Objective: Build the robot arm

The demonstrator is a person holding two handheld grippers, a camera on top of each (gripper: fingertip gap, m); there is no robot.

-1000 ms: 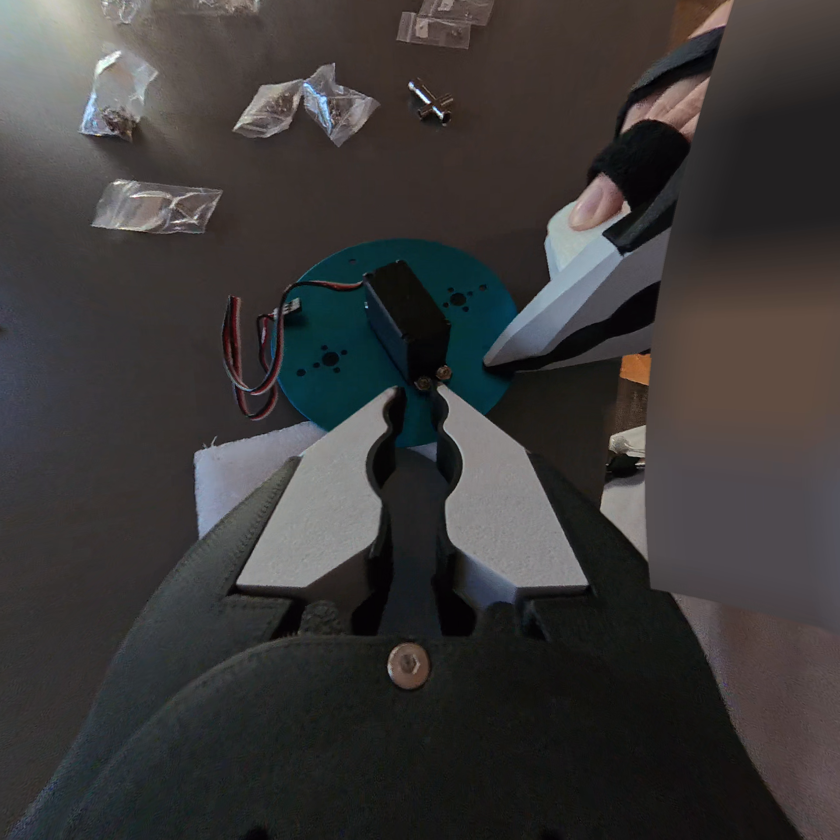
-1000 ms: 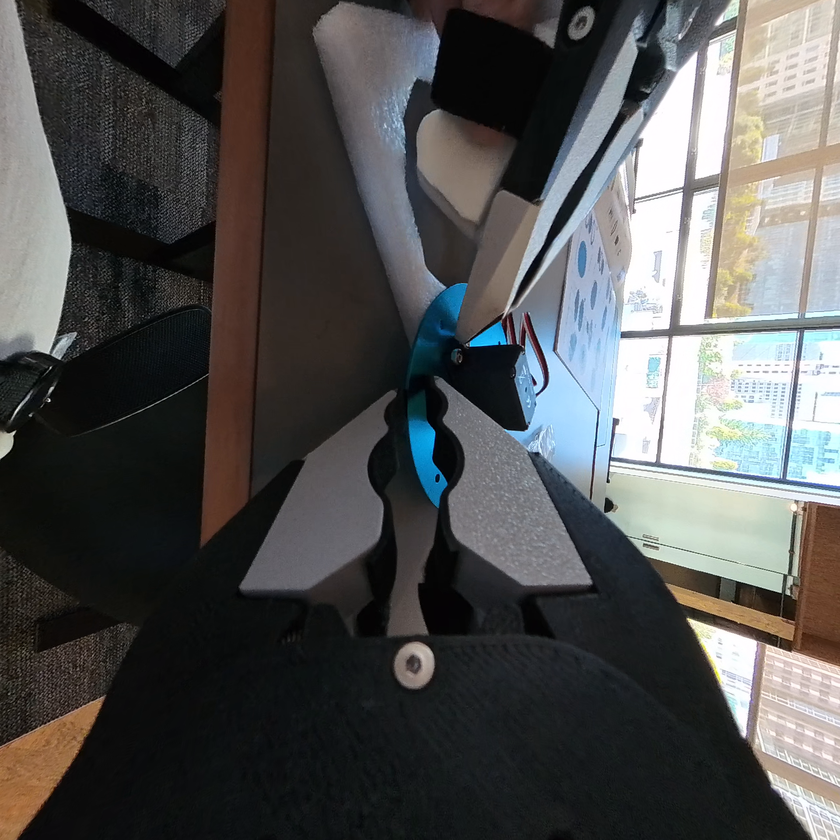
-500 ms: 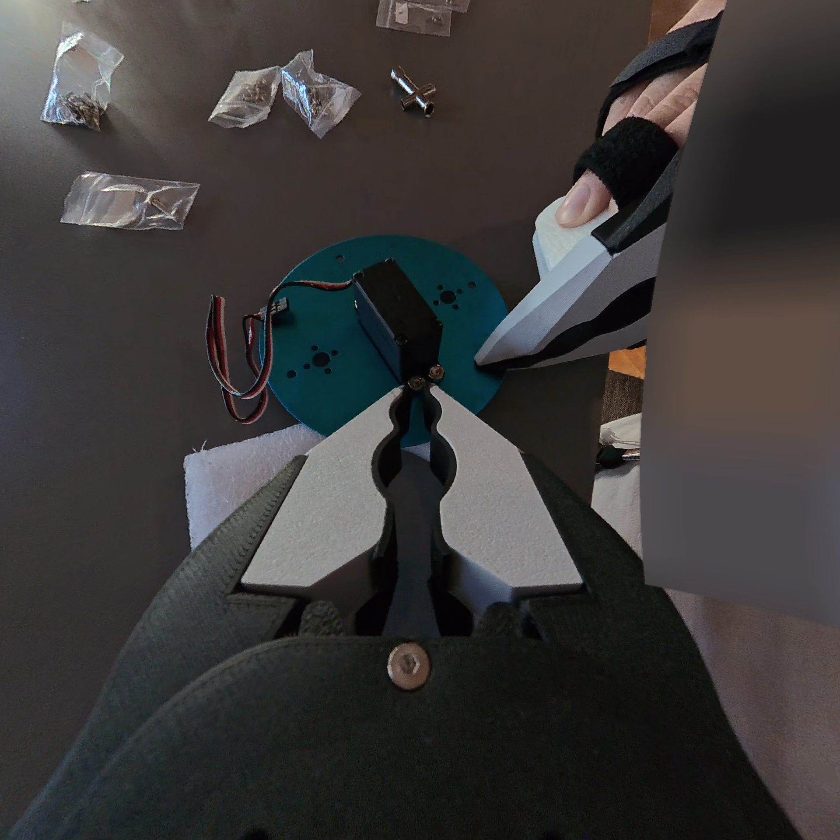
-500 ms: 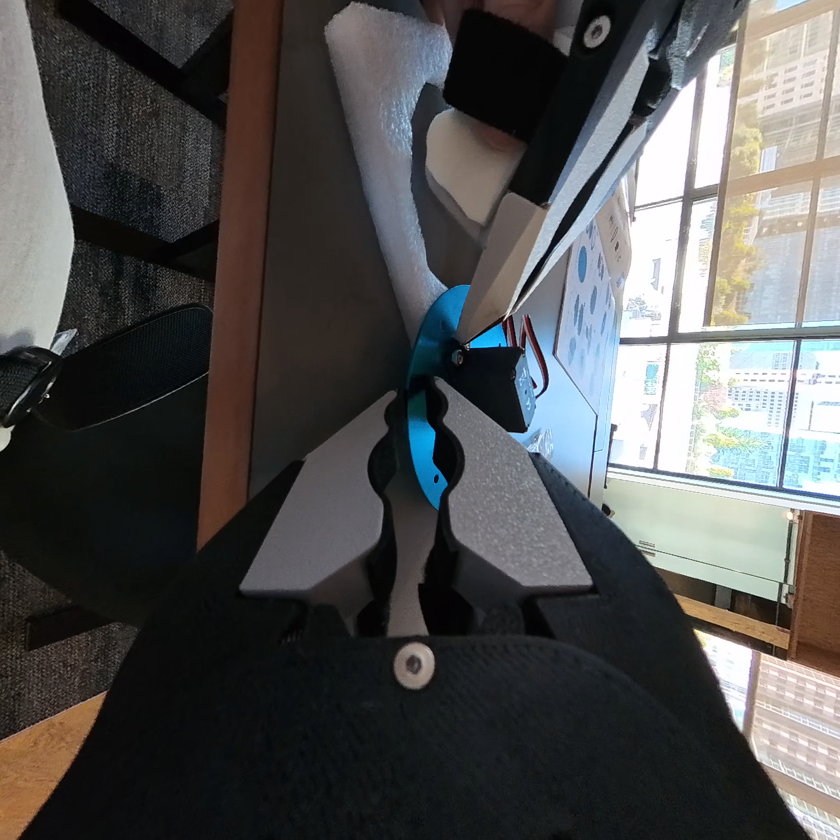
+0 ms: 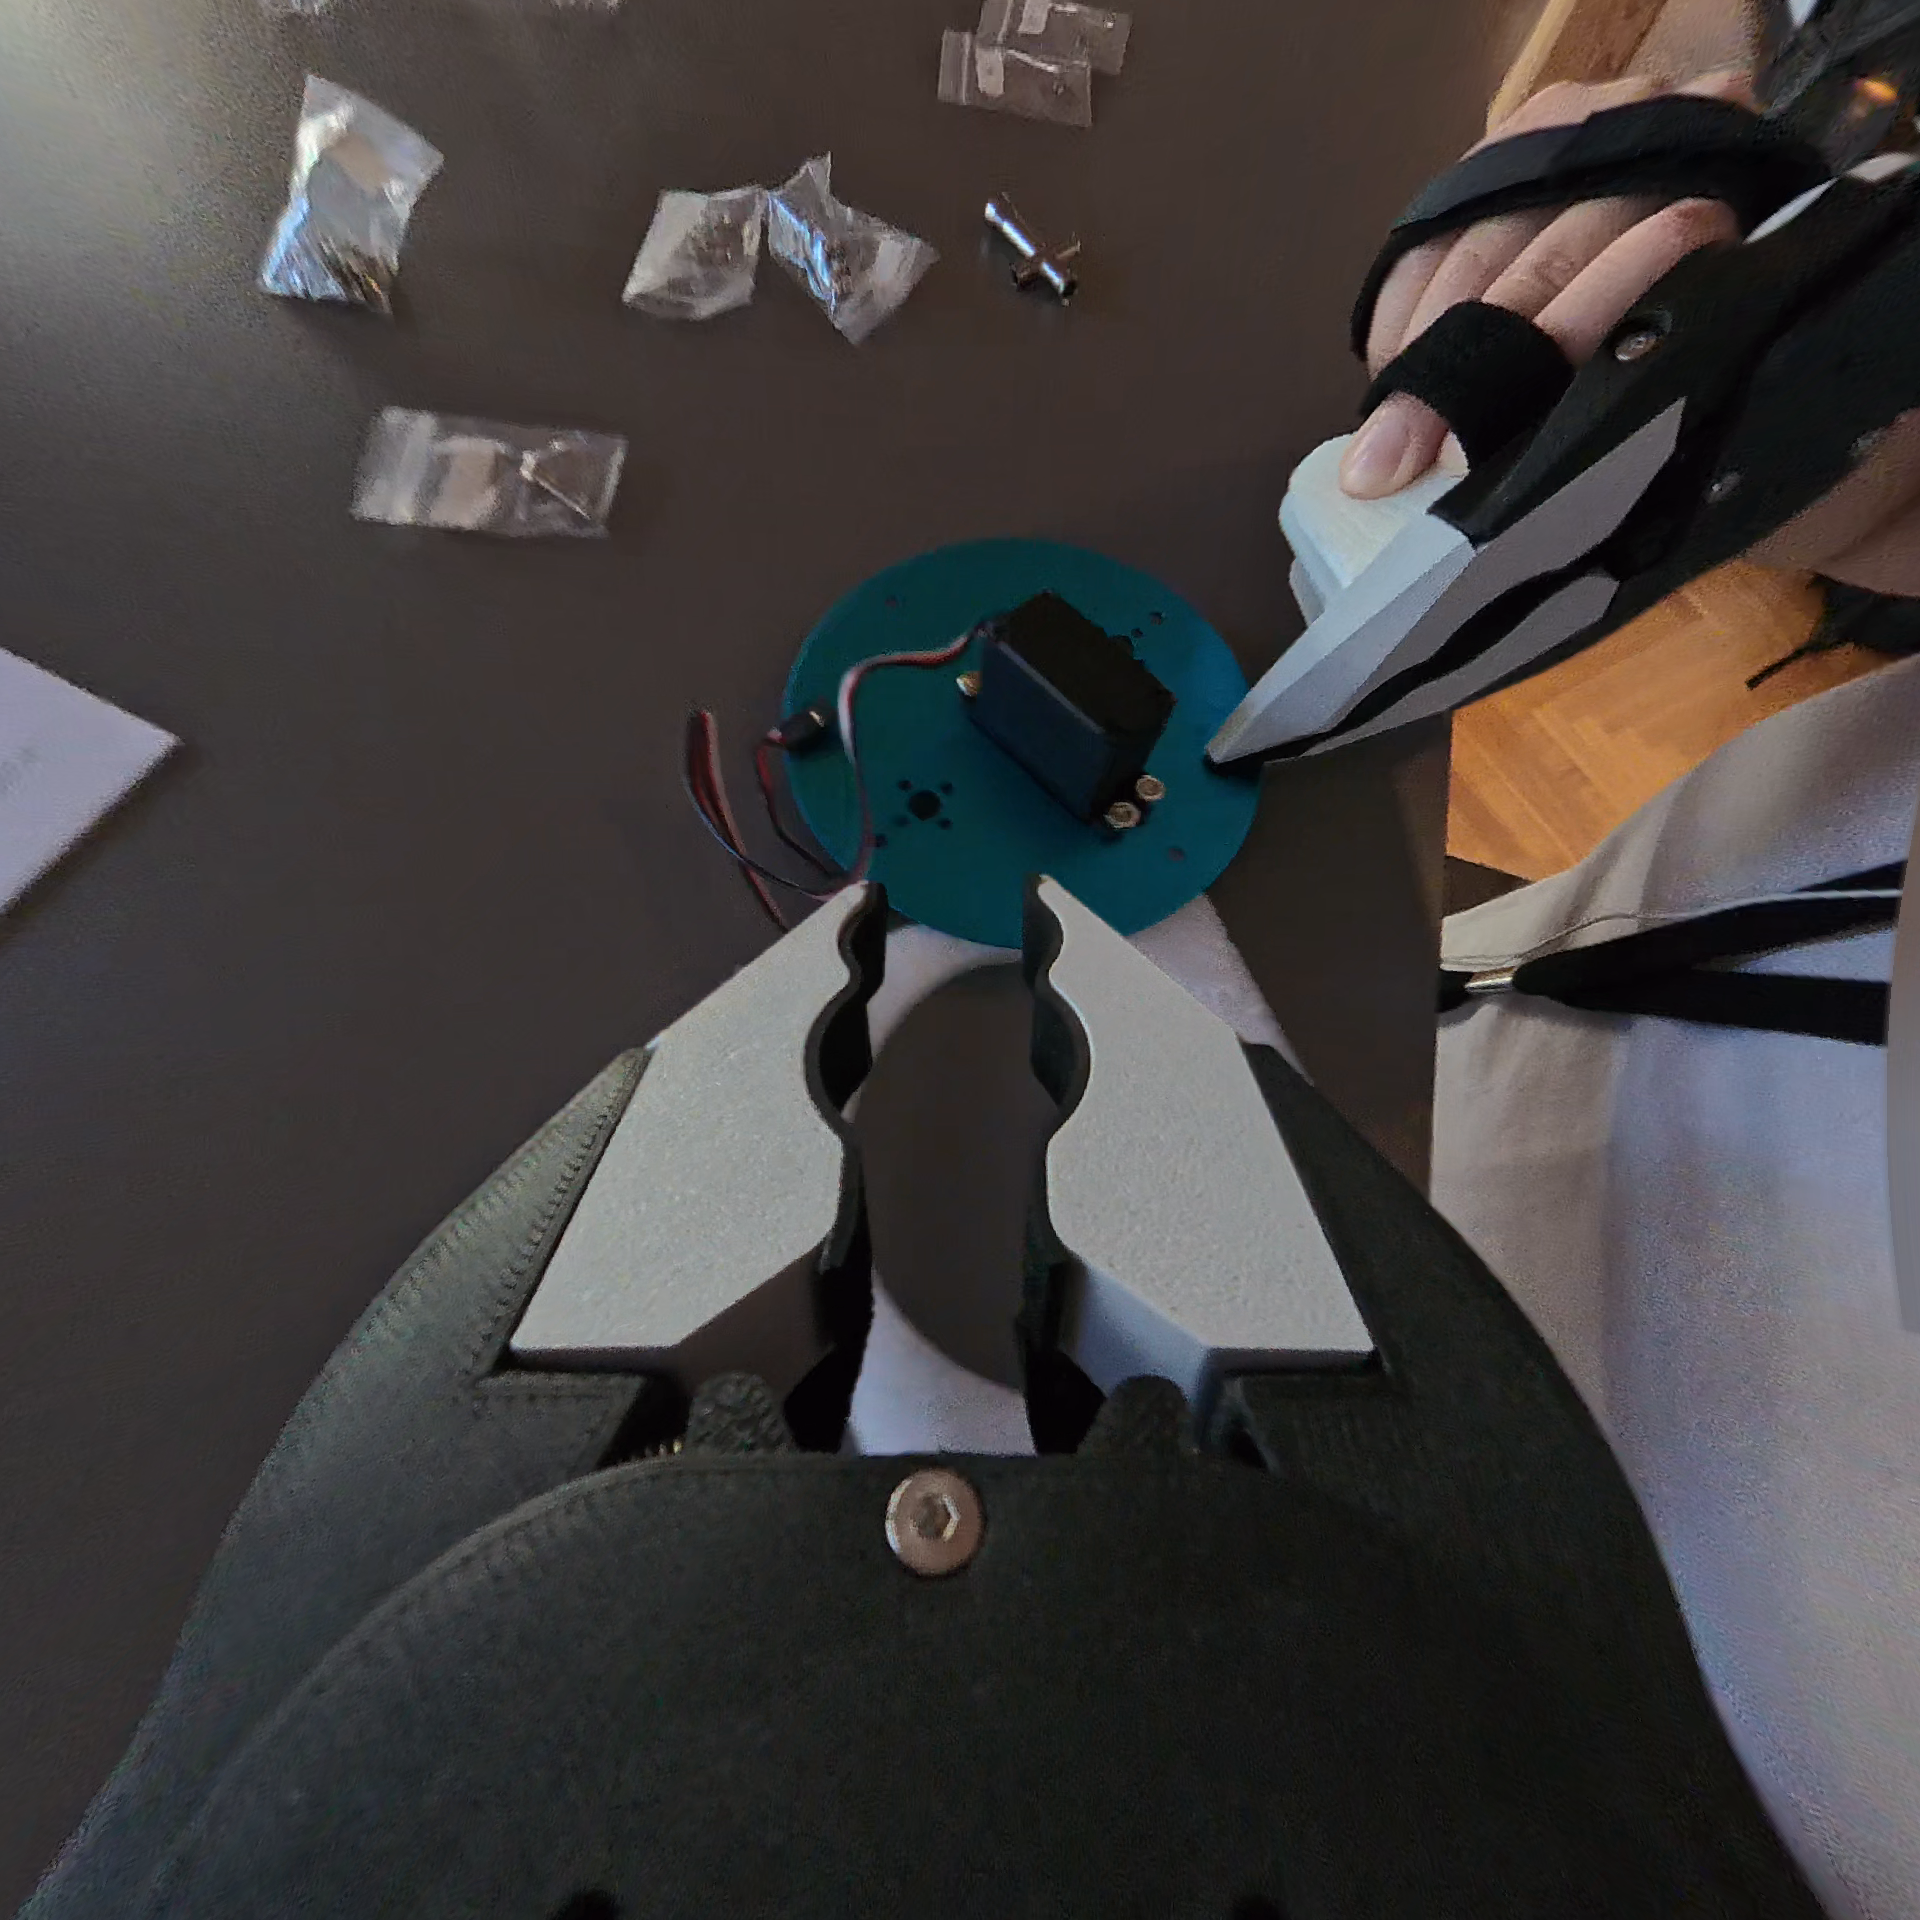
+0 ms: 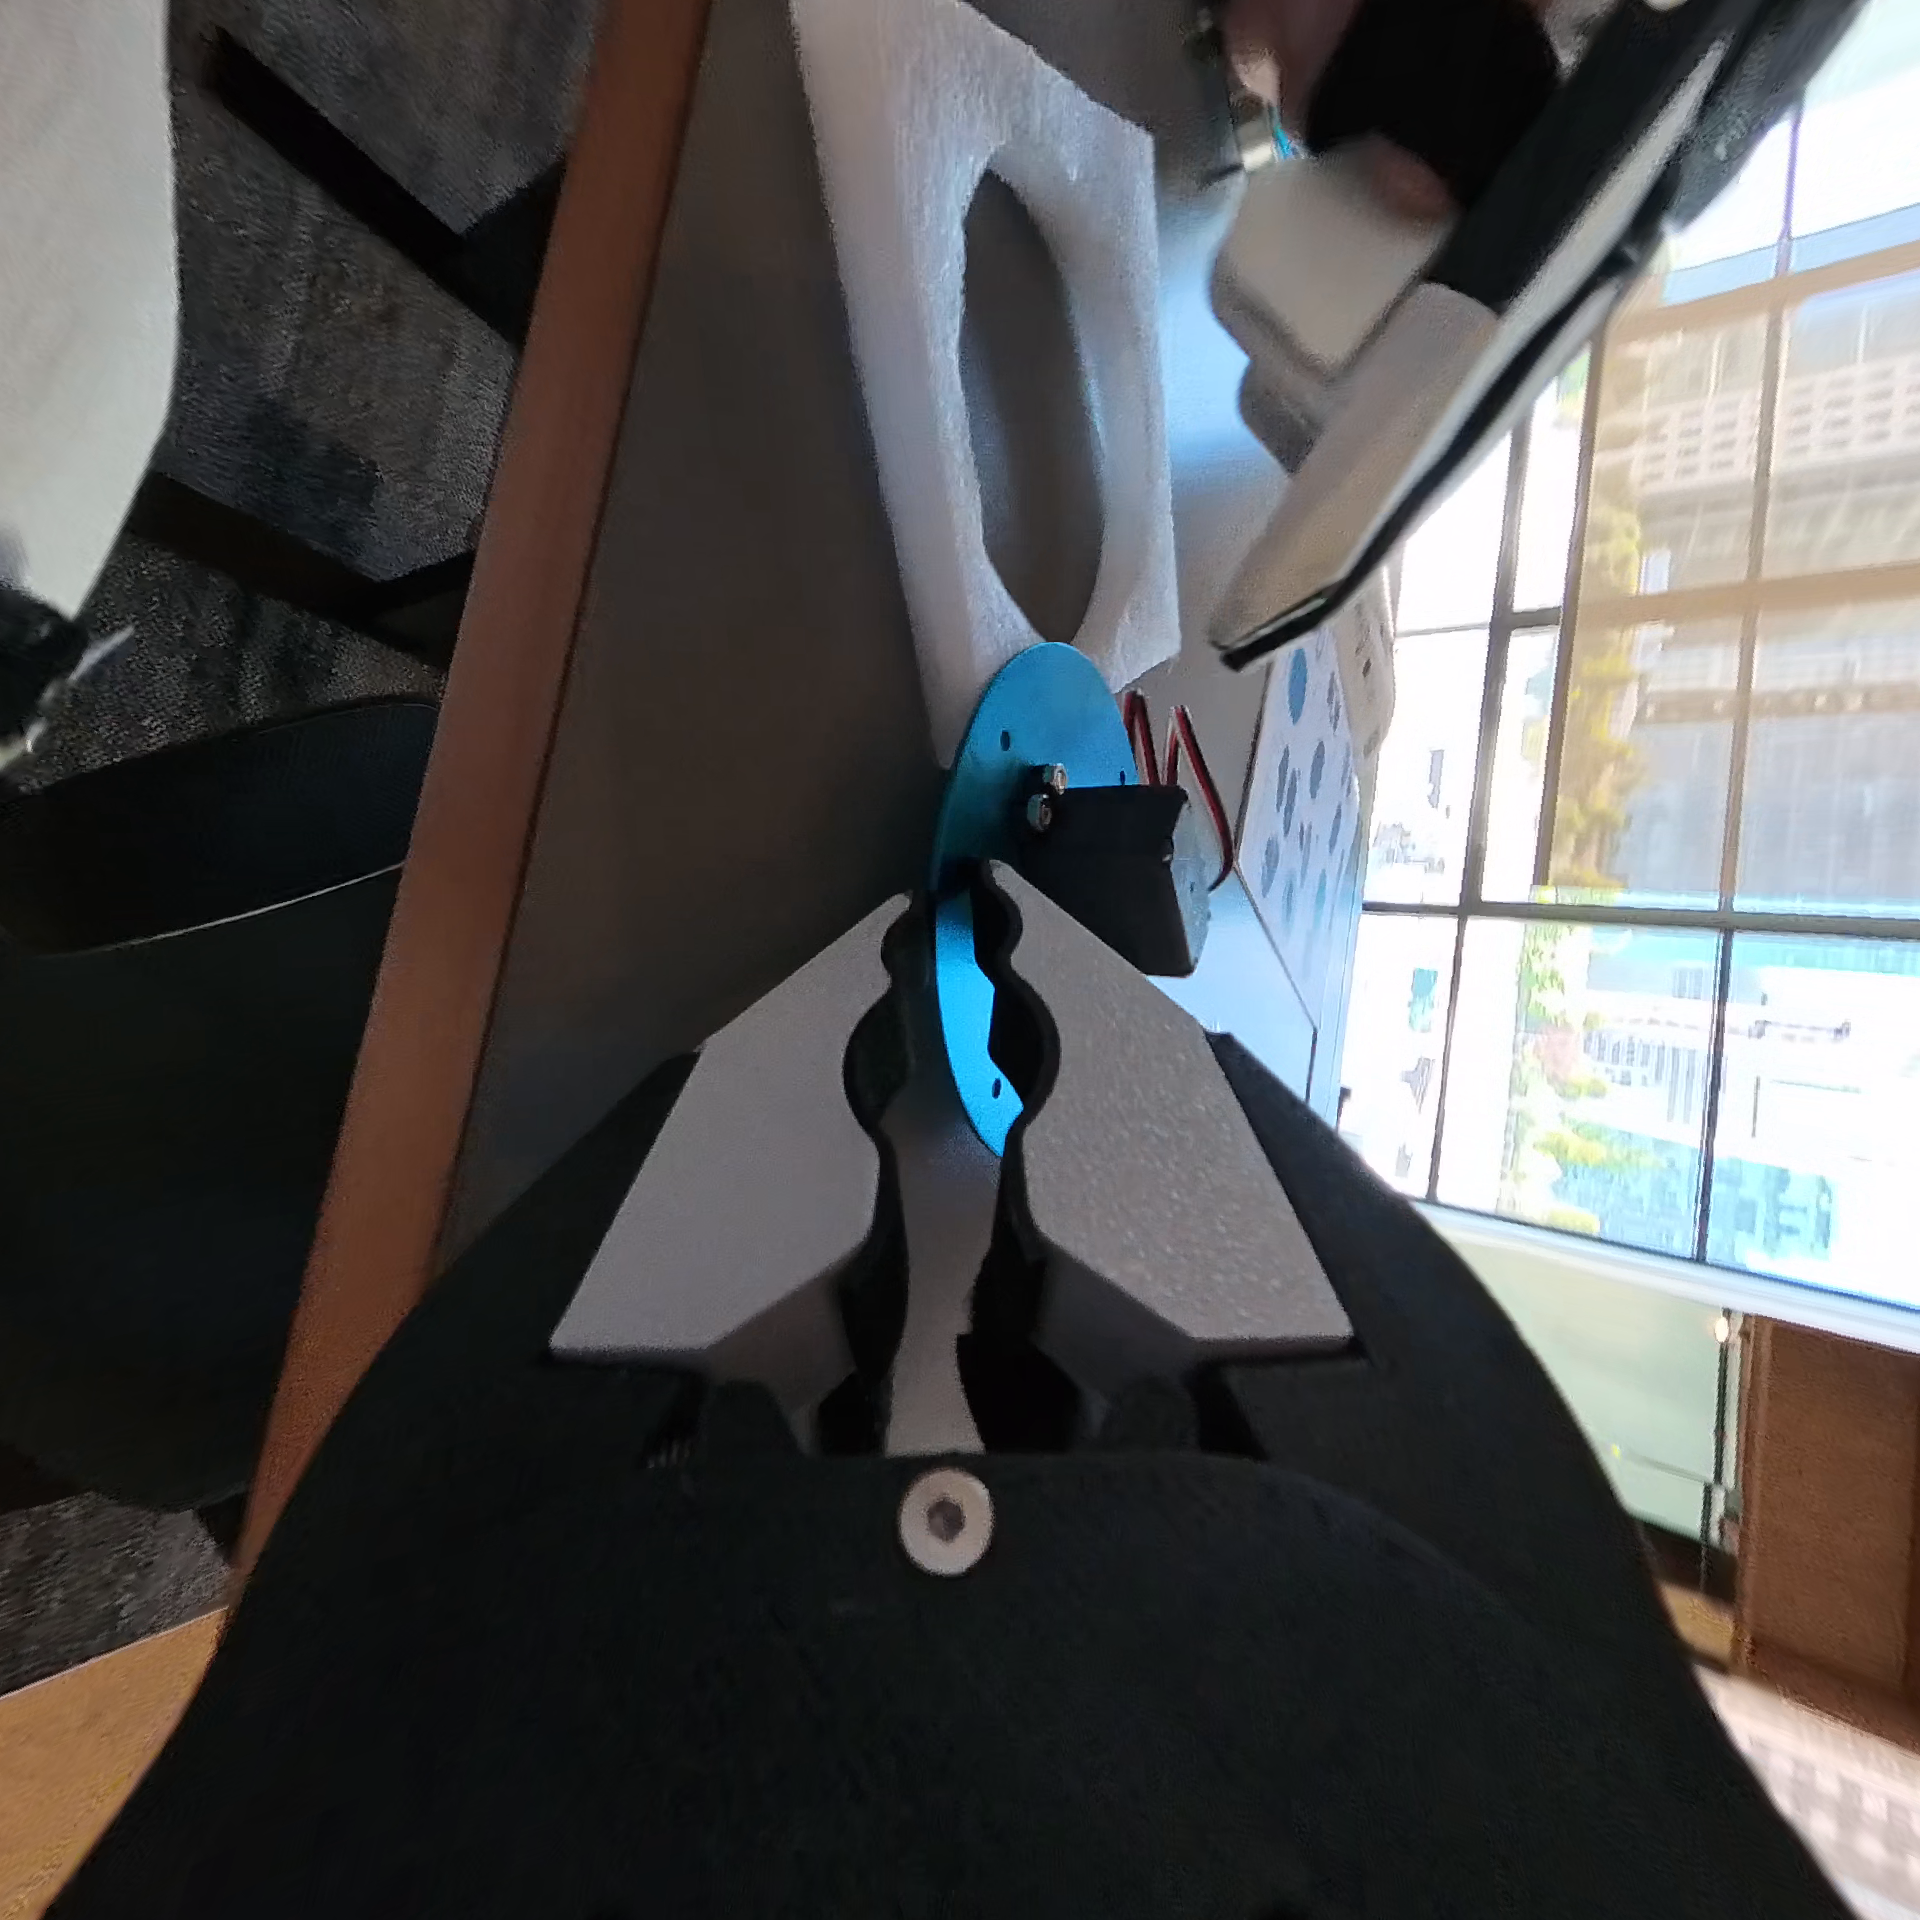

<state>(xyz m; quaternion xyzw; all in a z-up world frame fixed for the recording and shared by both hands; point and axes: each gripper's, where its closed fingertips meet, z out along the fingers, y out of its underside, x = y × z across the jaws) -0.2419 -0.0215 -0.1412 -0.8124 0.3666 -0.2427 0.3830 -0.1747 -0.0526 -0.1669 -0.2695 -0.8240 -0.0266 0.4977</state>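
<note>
A blue round disc [image 5: 997, 847] lies on the dark table with a black servo [image 5: 1070, 707] fixed on it by two silvery screws [image 5: 1132, 800]; red, white and black wires [image 5: 727, 810] trail off its left side. My left gripper [image 5: 951, 894] is open and empty, just short of the disc's near edge and touching nothing. My right gripper [image 6: 951, 878] is shut on the disc's rim [image 6: 1039, 717], next to the servo [image 6: 1122, 862]. In the left wrist view its tips [image 5: 1236, 750] pinch the disc's right edge. The left gripper [image 6: 1278, 634] hangs clear above the disc in the right wrist view.
White foam with an oval hole [image 6: 904, 208] lies under the disc's near side. Several small plastic bags [image 5: 488, 473], a metal cross wrench [image 5: 1034, 244] and a white sheet [image 5: 52, 748] lie farther off. The table's wooden edge [image 6: 499, 727] is close by. A person's strapped hand [image 5: 1507, 312] holds the right gripper. My right fingertips sit around 9 cm from my left ones.
My left gripper, nearly shut at the servo's two screws before, has opened and drawn back from the disc, holding nothing. My right gripper keeps its hold on the disc's rim.
</note>
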